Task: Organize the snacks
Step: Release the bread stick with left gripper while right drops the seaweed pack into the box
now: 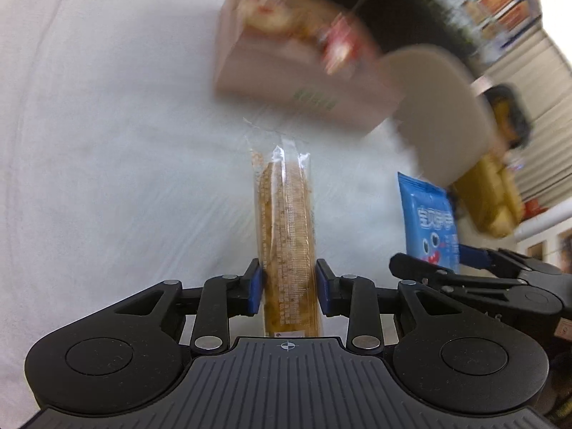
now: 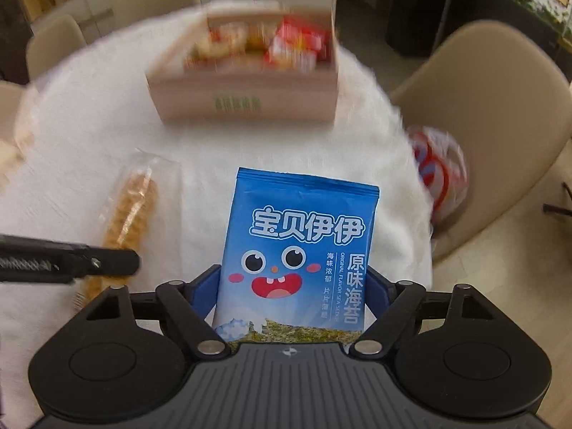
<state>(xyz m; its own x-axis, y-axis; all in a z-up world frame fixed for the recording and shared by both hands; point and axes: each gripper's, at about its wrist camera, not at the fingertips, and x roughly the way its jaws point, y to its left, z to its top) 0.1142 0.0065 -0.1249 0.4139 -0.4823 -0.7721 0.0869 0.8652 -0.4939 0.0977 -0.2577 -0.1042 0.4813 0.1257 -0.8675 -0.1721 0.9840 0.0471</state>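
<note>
The blue seaweed packet (image 2: 296, 250), glossy foil, sits low centre of the right view, clamped by the right gripper (image 2: 291, 286); the crinkly clear-wrapped golden snack bar (image 1: 286, 236) stands pinched in the left gripper (image 1: 289, 286). Best carry both level to the pale cardboard box (image 2: 246, 96) at upper centre, squeezing lightly, since each would crush.

Bare tablecloth (image 2: 89, 136) lies open before the snack-filled box (image 2: 246, 82); chair (image 2: 493, 107) crowds right

Cardboard box (image 2: 246, 96): motion-blurred; green print unreadable, packets inside only smears.
Red-and-white bag (image 2: 441, 171): blurred, contents unclear.
Seaweed packet (image 2: 296, 250): bottom hidden behind the gripper body.
Chair (image 2: 500, 107): cut off at frame edge.
</note>
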